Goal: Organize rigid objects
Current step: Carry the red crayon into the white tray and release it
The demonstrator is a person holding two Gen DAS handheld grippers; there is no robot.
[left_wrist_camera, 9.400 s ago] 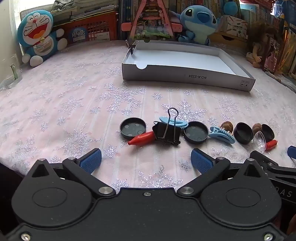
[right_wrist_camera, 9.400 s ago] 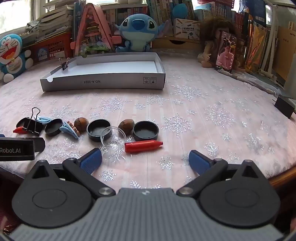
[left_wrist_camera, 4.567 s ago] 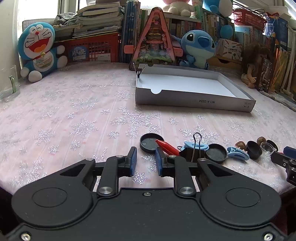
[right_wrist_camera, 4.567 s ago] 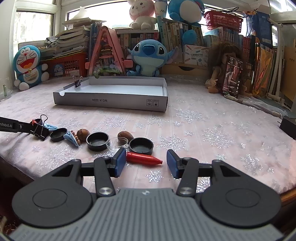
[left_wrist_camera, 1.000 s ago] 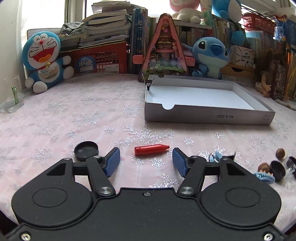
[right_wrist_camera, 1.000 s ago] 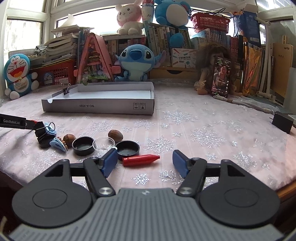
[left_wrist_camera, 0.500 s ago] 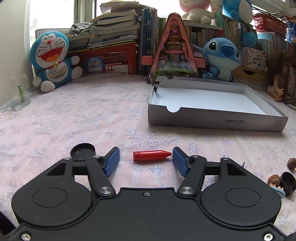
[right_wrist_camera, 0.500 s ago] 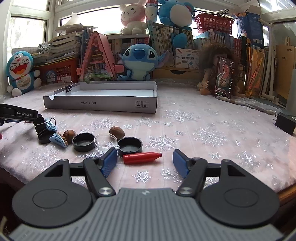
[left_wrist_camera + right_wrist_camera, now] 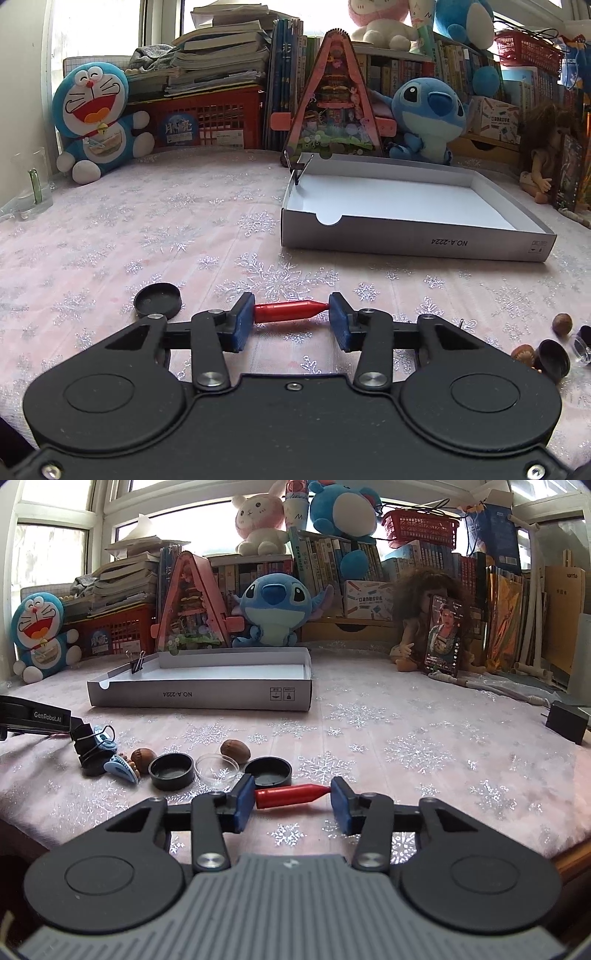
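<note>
Two red crayons, left tongs clamped endwise on one crayon, right tongs on the other, both just closing.

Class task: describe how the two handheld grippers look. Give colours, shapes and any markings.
Both grippers have black linkage fingers with silver pivot screws, blue rectangular pads and two round black discs on the body. The left gripper has an all-black body; the right gripper has a ribbed grey cover. The left's side reads "GenRobot.AI" in white.
</note>
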